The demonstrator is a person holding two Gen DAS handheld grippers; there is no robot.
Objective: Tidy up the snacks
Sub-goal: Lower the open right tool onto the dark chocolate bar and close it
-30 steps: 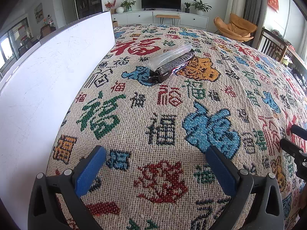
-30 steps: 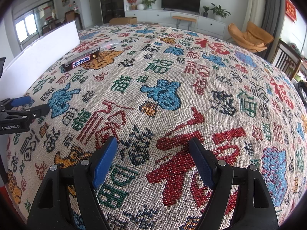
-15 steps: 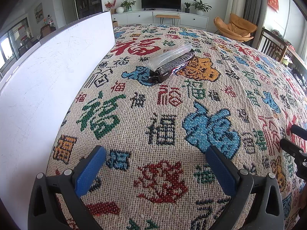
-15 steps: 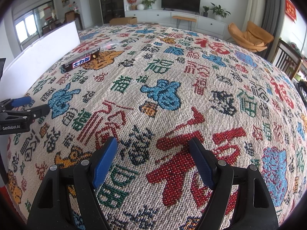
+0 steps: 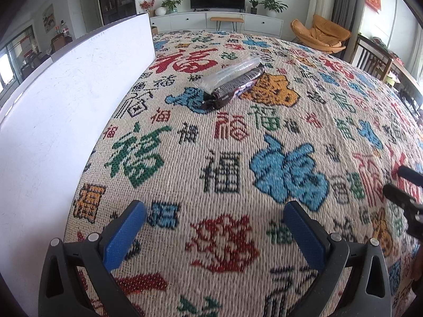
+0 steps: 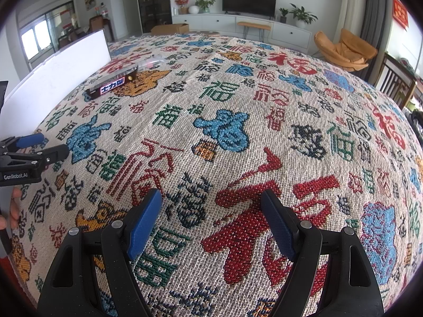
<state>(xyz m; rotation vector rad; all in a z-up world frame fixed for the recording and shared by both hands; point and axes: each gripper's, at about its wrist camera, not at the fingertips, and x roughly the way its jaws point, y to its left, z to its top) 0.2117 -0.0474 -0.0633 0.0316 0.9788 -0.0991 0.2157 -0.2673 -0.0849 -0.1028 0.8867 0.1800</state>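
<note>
Left wrist view: both tongs, left tongs (image 5: 214, 227) and right tongs (image 6: 211, 222), gape apart above the patterned tabletop (image 5: 238, 158), with a dark snack bar (image 5: 232, 89) lying well ahead.

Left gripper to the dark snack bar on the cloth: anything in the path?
Nothing visible. Only bare patterned woven tablecloth lies between the open left gripper and the dark wrapped snack bar. The clear plastic packet lies against the bar's far side.
</note>
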